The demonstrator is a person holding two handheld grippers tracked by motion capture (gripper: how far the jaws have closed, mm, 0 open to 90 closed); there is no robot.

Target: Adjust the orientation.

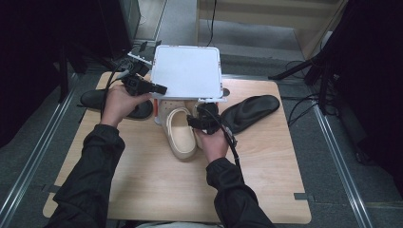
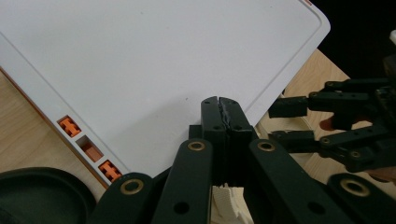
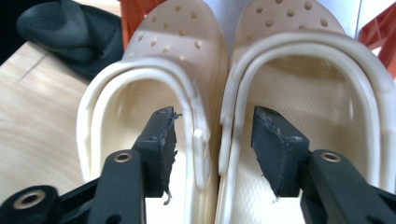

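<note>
Left gripper [image 2: 220, 109] is resting closed on the white lid's [image 1: 187, 71] edge, while right gripper [image 3: 212, 140] is hanging open, straddling the adjoining walls of two cream clogs [image 3: 261, 93].

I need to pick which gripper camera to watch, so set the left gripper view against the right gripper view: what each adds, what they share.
Left gripper view: the left gripper, jaws shut, in front of a white lid with orange latches along its rim, and the right gripper farther off. Right gripper view: two cream clogs side by side, that gripper's open jaws straddling their adjoining walls, one jaw in each clog. Shared: the wooden table, a black shoe and some cream clog.
</note>
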